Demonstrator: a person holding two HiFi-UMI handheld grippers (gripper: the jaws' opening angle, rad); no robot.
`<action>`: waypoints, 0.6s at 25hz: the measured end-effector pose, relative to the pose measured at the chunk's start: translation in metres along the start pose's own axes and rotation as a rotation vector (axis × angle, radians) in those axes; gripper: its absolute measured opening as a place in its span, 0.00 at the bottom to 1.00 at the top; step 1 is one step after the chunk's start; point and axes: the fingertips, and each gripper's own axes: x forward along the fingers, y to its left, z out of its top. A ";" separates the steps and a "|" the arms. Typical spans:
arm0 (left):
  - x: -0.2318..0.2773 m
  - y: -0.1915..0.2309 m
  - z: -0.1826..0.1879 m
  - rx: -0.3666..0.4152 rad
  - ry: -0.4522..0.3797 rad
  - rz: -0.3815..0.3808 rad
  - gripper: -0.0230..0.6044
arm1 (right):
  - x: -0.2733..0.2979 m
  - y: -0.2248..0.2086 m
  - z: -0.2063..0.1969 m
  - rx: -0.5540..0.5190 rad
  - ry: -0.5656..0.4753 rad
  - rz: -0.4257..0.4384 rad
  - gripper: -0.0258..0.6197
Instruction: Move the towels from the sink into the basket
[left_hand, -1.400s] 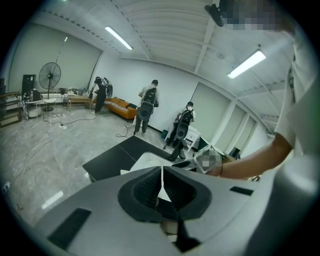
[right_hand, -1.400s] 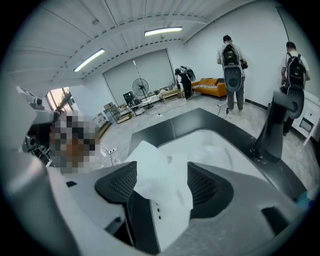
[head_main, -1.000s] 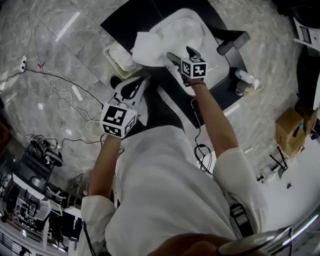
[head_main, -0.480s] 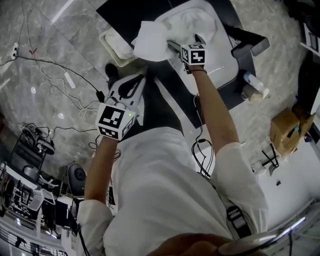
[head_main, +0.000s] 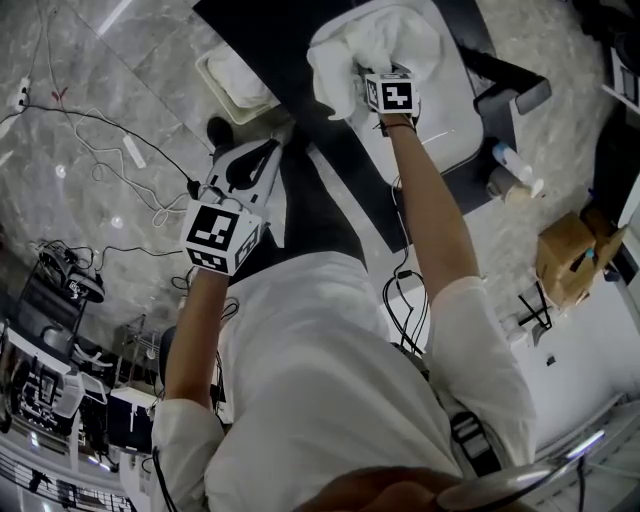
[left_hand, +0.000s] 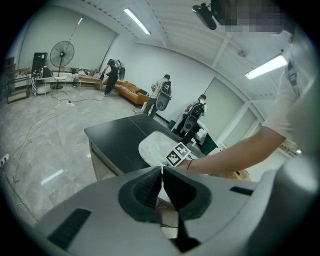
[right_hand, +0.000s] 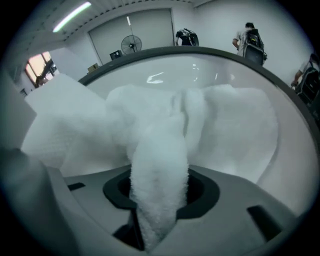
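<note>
White towels (head_main: 385, 40) lie heaped in the white sink (head_main: 455, 115) set in the black counter (head_main: 300, 40). My right gripper (head_main: 352, 95) points steeply down at the sink's left rim. Its jaws have just been closing and are shut on a fold of towel (right_hand: 160, 175), which runs up between the pads; more towel (right_hand: 225, 125) spreads behind against the sink wall (right_hand: 200, 70). My left gripper (head_main: 272, 152) hangs lower, in front of the counter, shut with nothing in it (left_hand: 161, 172). A cream basket (head_main: 212, 88) with a towel (head_main: 240, 72) inside stands left of the counter.
A dark faucet (head_main: 510, 95) and two bottles (head_main: 512, 168) are at the sink's right. A cardboard box (head_main: 575, 255) sits on the floor to the right, and cables (head_main: 110, 150) trail to the left. Several people (left_hand: 162, 92) stand far off across the room.
My right gripper has dropped onto the towel at the sink's left rim and closed on it; the towel, spread out before, is now bunched at the jaws. My left gripper has sunk a little.
</note>
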 end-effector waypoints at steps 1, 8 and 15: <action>-0.003 0.000 0.001 0.004 -0.001 0.000 0.06 | -0.003 0.000 0.000 -0.021 0.002 -0.010 0.30; -0.027 0.007 0.012 0.015 -0.031 -0.002 0.06 | -0.053 0.006 0.009 -0.015 -0.086 -0.013 0.23; -0.047 0.006 0.032 0.061 -0.043 -0.027 0.06 | -0.120 0.021 0.019 0.008 -0.167 0.015 0.23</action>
